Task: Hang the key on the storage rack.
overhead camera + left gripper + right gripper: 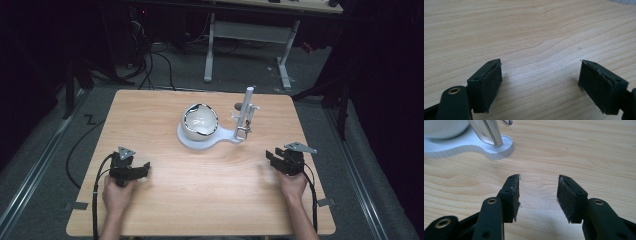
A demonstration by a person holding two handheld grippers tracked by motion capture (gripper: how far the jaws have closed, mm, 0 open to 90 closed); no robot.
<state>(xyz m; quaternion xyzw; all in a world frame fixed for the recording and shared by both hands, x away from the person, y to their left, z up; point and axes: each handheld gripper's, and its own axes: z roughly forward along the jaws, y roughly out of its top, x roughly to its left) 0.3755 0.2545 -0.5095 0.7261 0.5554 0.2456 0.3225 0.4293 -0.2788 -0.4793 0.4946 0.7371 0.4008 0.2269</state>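
Observation:
A white bowl [200, 122] sits on a flat white base [190, 141] in the middle of the wooden table [150, 115]. A white post with a metal clamp [244, 116] stands on the base's right lobe. My left gripper [146, 167] rests low at the table's front left, open, with bare wood between its pads [490, 83]. My right gripper [270, 156] is at the front right, open and holding nothing. In the right gripper view the base [499, 151] and the foot of the post [487, 132] lie ahead to the left of its pads [515, 195].
The wooden table's front edge [200, 233] lies just behind both hands. Past the far edge are a white desk frame [247, 37] and cables [155, 60] on the grey floor. Wide bare wood separates the two grippers.

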